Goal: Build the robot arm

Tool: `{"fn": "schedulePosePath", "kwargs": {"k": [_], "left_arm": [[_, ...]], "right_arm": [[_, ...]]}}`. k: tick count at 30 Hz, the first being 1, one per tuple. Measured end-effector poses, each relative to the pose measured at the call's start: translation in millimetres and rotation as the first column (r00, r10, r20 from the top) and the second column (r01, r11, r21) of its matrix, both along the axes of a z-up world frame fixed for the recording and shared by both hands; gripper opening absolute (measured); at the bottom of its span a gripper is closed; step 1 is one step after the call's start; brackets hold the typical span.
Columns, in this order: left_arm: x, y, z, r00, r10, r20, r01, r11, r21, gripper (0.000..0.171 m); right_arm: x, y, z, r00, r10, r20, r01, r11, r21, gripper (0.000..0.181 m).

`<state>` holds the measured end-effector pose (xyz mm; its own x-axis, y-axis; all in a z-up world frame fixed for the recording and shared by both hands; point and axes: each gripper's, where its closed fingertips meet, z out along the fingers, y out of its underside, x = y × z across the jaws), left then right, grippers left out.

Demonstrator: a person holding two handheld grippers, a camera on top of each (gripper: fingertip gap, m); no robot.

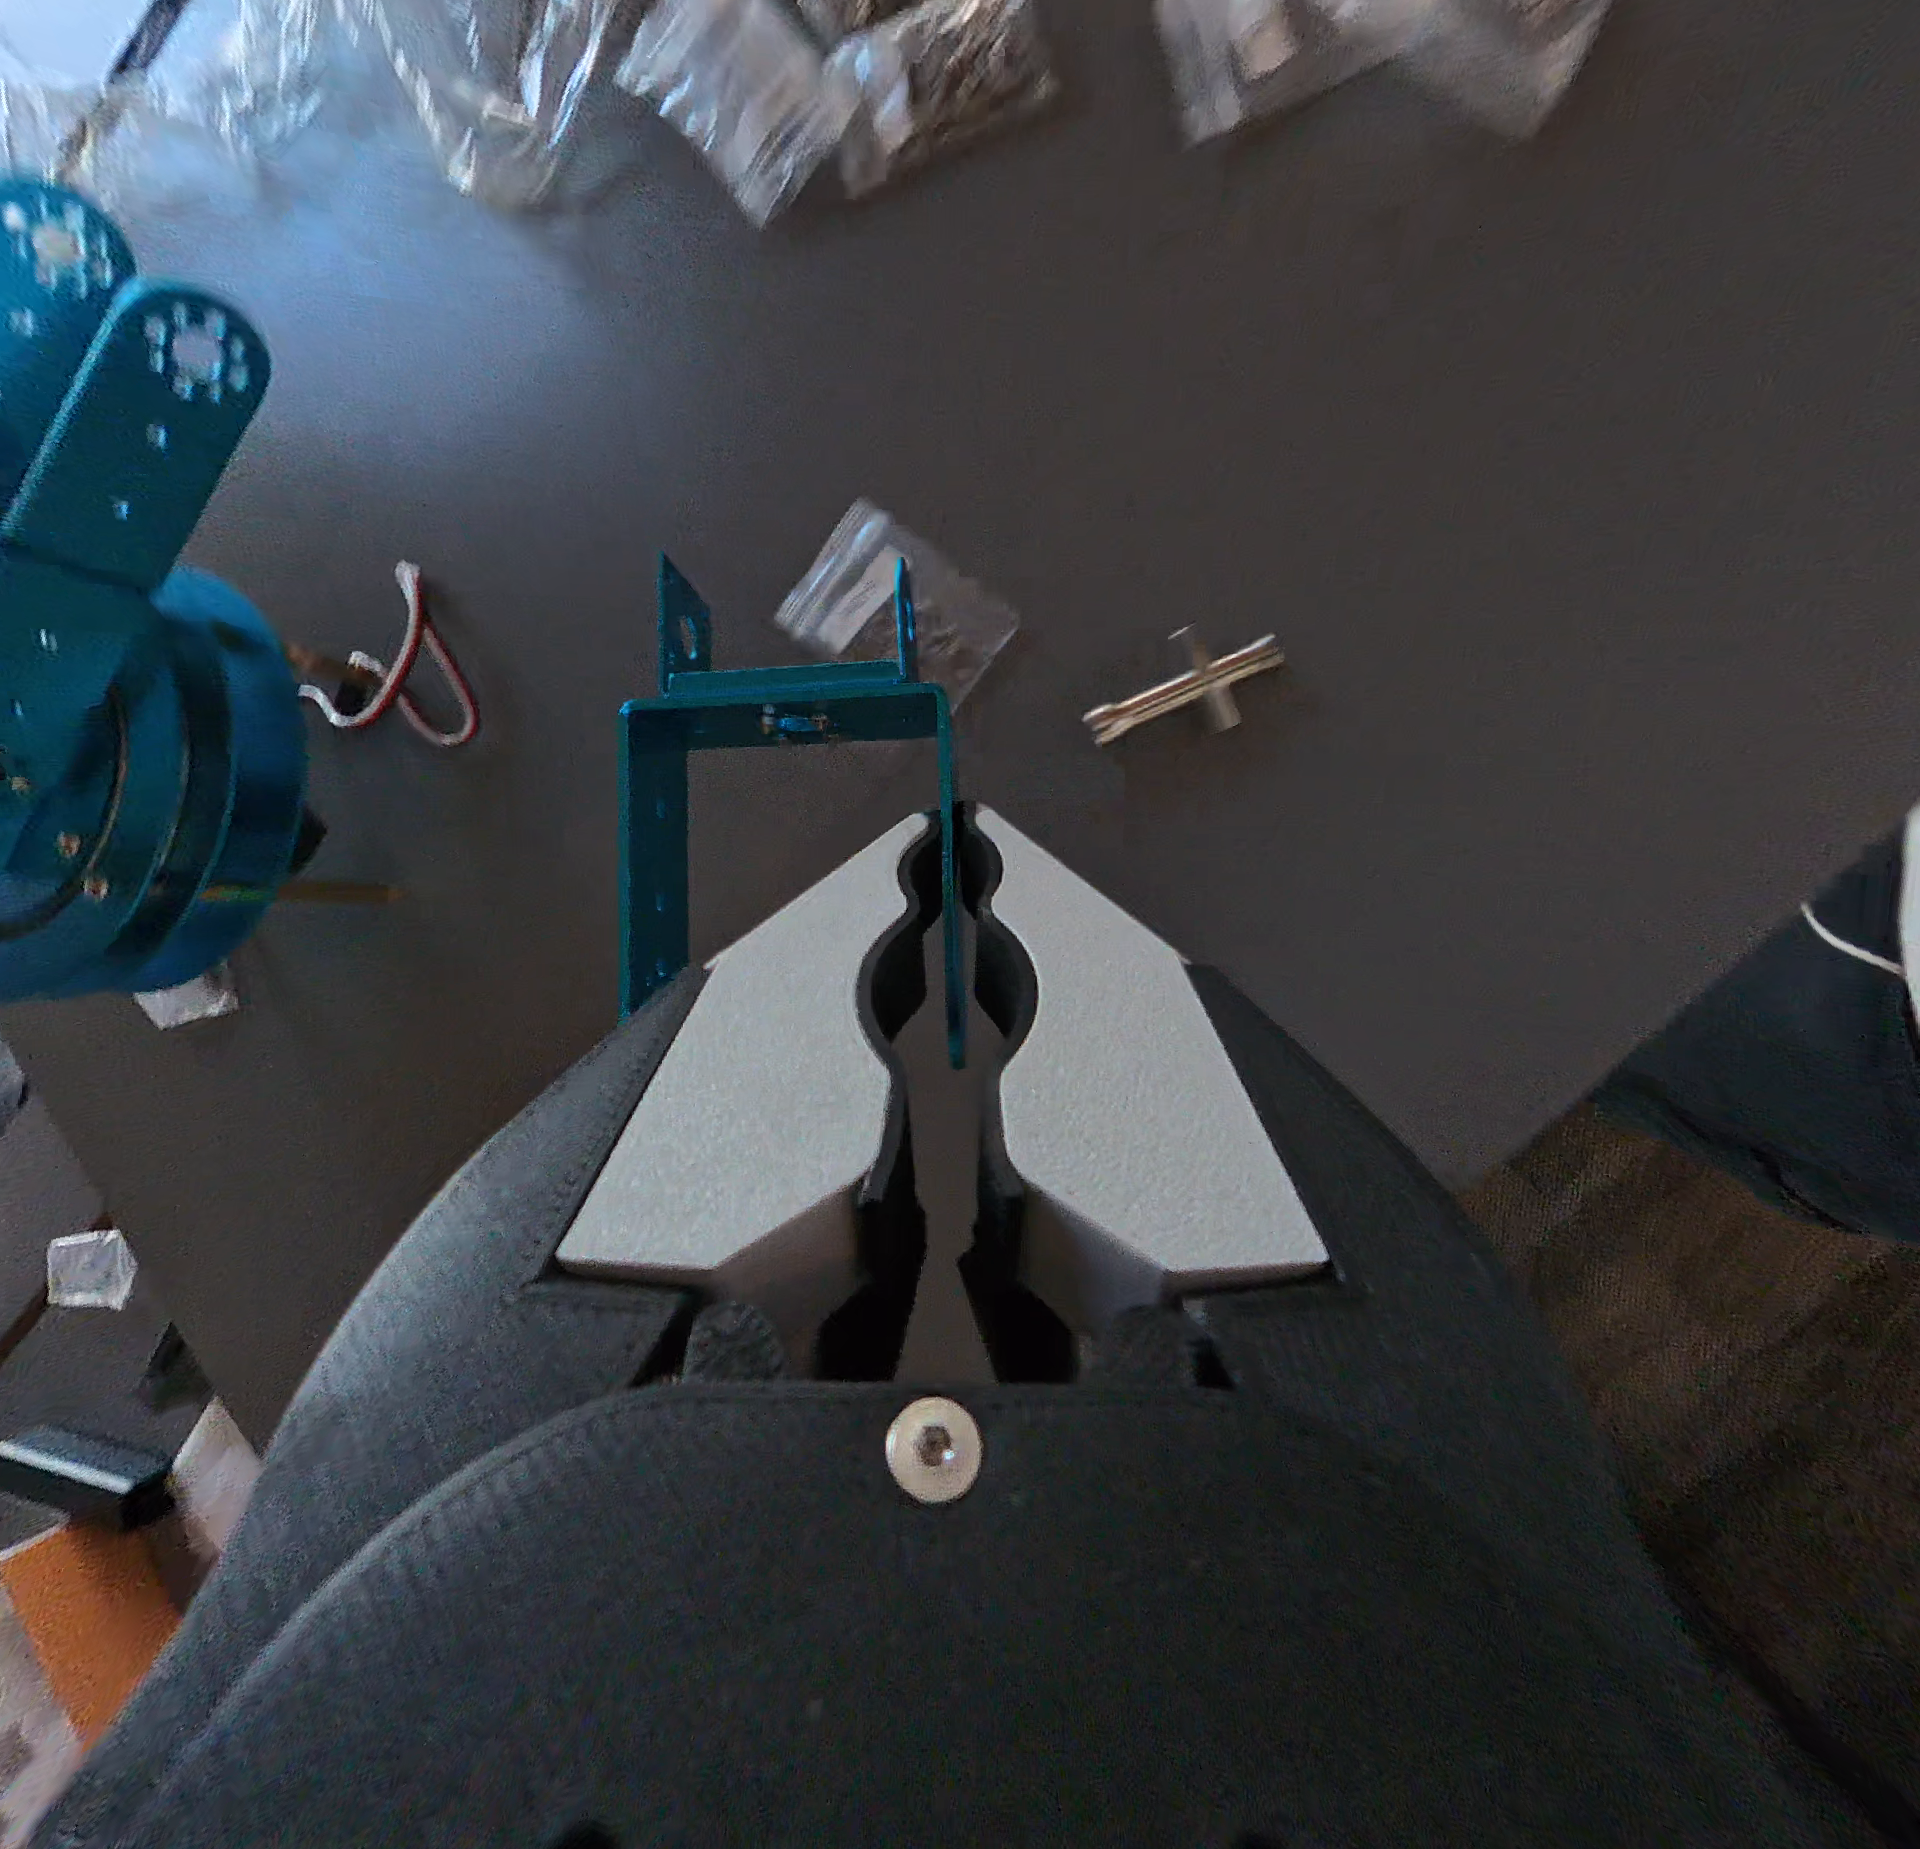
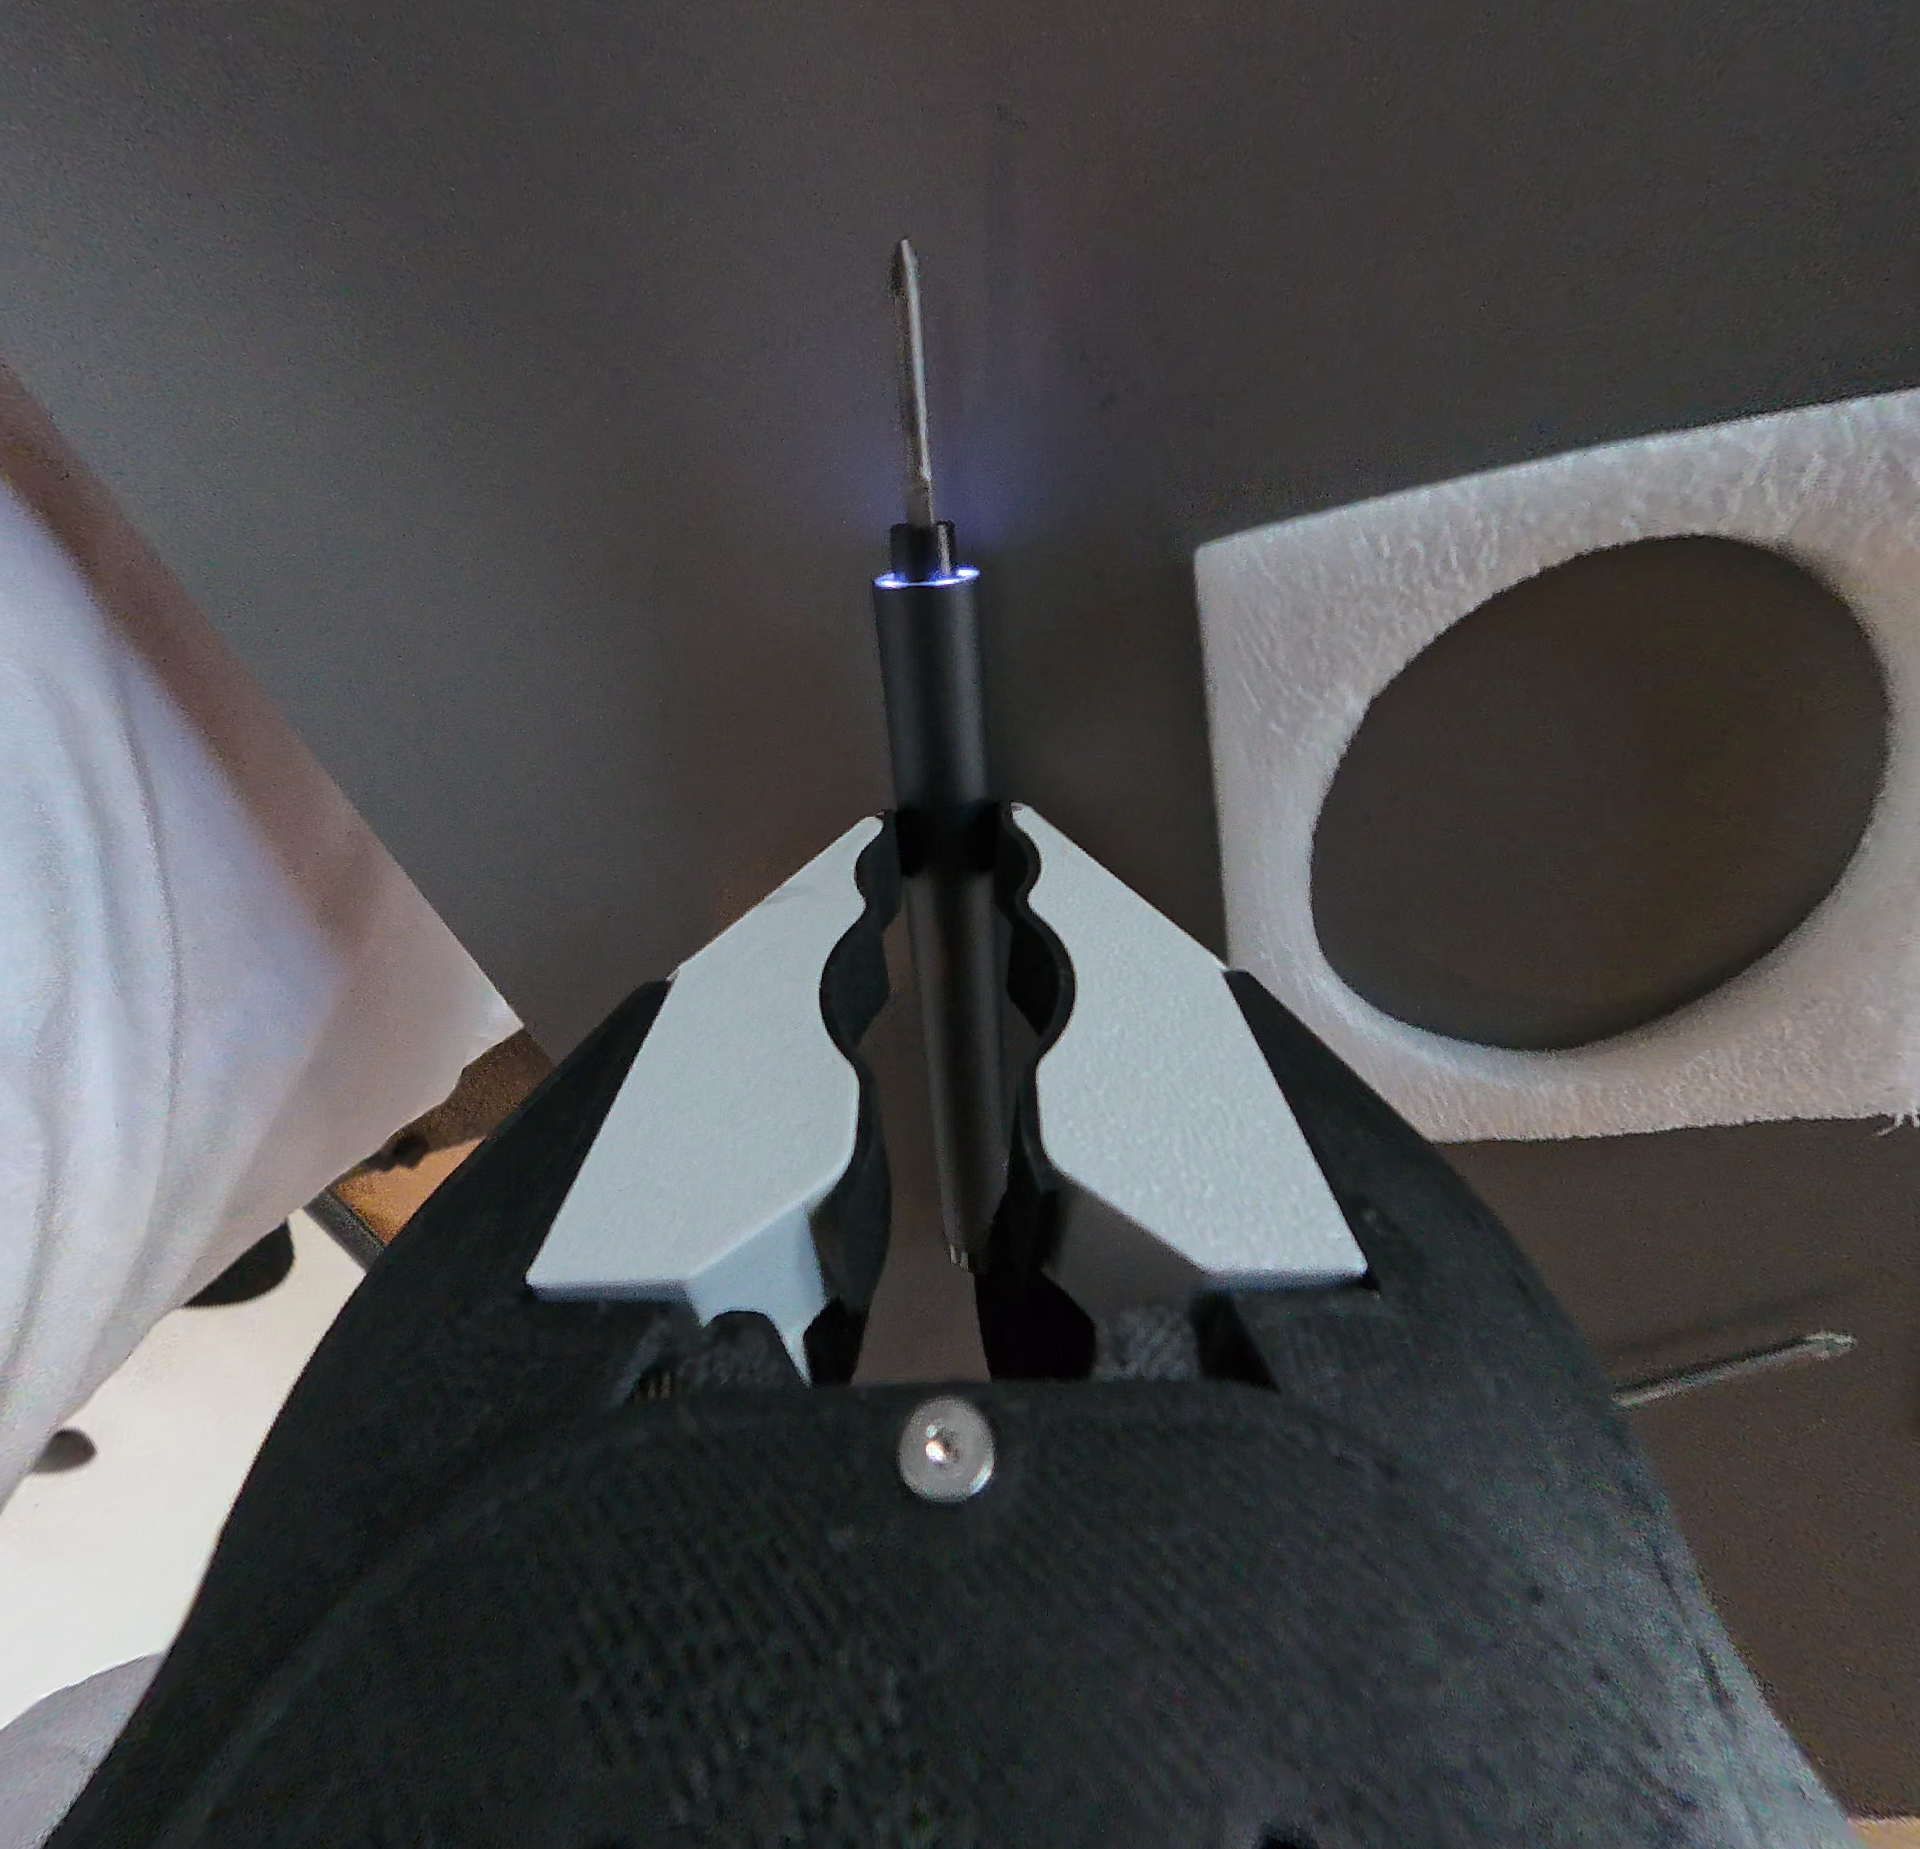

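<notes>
Dark grey table [image 1: 1351, 397] under both tools. Your left gripper [image 1: 951, 812] clamps 1 leg of the teal U-bracket [image 1: 649, 864]; cross wrench [image 1: 1184, 693] right of that bracket, teal assembly [image 1: 125, 760] left of it. Your right gripper [image 2: 940, 812] clenches a lit screwdriver [image 2: 928, 687] (bracket unseen there).

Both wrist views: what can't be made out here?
- Left wrist view: clear bags at the top edge are motion-blurred; contents unreadable.
- Left wrist view: blue round assembly is cut off by the left edge.
- Left wrist view: lower part of the blue bracket hides behind the left gripper.
- Right wrist view: rear of the electric screwdriver sits between the right gripper fingers; its bit tip is too small to tell the type.
</notes>
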<state>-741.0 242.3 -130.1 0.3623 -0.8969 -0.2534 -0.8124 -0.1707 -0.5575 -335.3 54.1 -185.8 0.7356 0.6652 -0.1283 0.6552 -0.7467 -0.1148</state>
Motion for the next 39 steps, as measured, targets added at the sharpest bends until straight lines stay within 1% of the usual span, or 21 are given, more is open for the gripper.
{"fn": "schedulePosePath", "kwargs": {"k": [2,5,6,7,9,11,14,16,18,19,21,24,27,29,31,33,36,39], "left_arm": [[-22.1,22.9,-18.0,0.997,0.063,-0.045,-0.064,0.998,-0.029,0.001],[-47.8,42.6,-46.9,0.989,0.117,-0.086,-0.126,0.985,-0.114,0.001],[-53.7,47.7,-53.6,0.988,0.125,-0.085,-0.136,0.983,-0.127,0.001],[-55.3,51.3,-55.9,0.991,0.125,-0.055,-0.132,0.982,-0.138,0.001],[-54.7,53.6,-55.1,0.993,0.113,0.021,-0.108,0.978,-0.176,0.001],[-55.2,53.8,-55.3,0.994,0.090,0.057,-0.077,0.977,-0.200,0.001],[-55.7,54.1,-55.4,0.994,0.070,0.084,-0.053,0.979,-0.198,0.002],[-54.3,51.9,-54.7,0.991,0.066,0.117,-0.040,0.977,-0.207,0.010],[-56.2,54.8,-53.5,0.985,0.095,0.142,-0.066,0.978,-0.200,0.032],[-58.3,57.0,-51.7,0.982,0.116,0.152,-0.086,0.978,-0.188,0.036],[-58.5,59.3,-41.3,0.970,0.143,0.196,-0.114,0.982,-0.151,0.038],[-50.3,57.6,-13.0,0.949,0.163,0.271,-0.149,0.986,-0.074,0.037],[-25.8,44.2,16.6,0.947,0.117,0.299,-0.122,0.993,-0.003,0.032],[6.6,29.4,31.5,0.946,0.060,0.320,-0.067,0.998,0.010,0.032],[50.3,10.2,42.2,0.933,-0.006,0.361,0.011,1.000,-0.010,0.032],[95.4,-6.8,48.3,0.922,-0.070,0.380,0.077,0.997,-0.005,0.032],[157.9,-23.0,52.3,0.909,-0.128,0.397,0.122,0.992,0.039,0.030],[214.8,-46.6,57.9,0.859,-0.148,0.489,0.164,0.986,0.011,0.030]], "right_arm": [[-11.0,5.2,0.2,0.999,-0.052,-0.011,0.052,0.999,0.011,0.017],[-24.9,17.4,0.2,0.992,-0.129,-0.008,0.130,0.991,0.044,0.017],[-29.4,20.7,0.1,0.989,-0.146,-0.002,0.146,0.988,0.052,0.017],[-33.6,23.8,0.0,0.987,-0.162,0.006,0.161,0.985,0.060,0.017],[-40.6,30.3,-0.1,0.981,-0.192,0.020,0.190,0.978,0.087,0.017],[-46.0,33.8,-0.3,0.976,-0.215,0.030,0.211,0.971,0.110,0.017],[-48.1,36.8,-0.3,0.966,-0.255,0.047,0.245,0.958,0.151,0.017],[-51.0,36.2,-0.1,0.962,-0.273,0.030,0.264,0.950,0.164,0.017],[-52.5,34.2,0.2,0.961,-0.277,0.020,0.269,0.946,0.179,0.017],[-53.3,32.6,0.4,0.962,-0.273,0.017,0.265,0.946,0.188,0.017],[-53.4,28.3,0.9,0.963,-0.270,0.019,0.261,0.945,0.199,0.017],[-51.2,25.5,4.7,0.964,-0.267,0.013,0.256,0.937,0.236,0.017],[-52.5,27.2,10.0,0.965,-0.259,-0.031,0.258,0.930,0.263,0.017],[-55.4,33.6,10.0,0.962,-0.261,-0.077,0.272,0.925,0.264,0.017],[-59.0,41.5,6.2,0.957,-0.267,-0.116,0.287,0.928,0.238,0.017],[-60.3,50.5,2.1,0.957,-0.256,-0.133,0.281,0.932,0.228,0.017],[-56.9,66.7,2.4,0.963,-0.222,-0.152,0.257,0.926,0.277,0.017],[-50.1,76.5,2.4,0.969,-0.186,-0.166,0.231,0.917,0.325,0.017]]}}
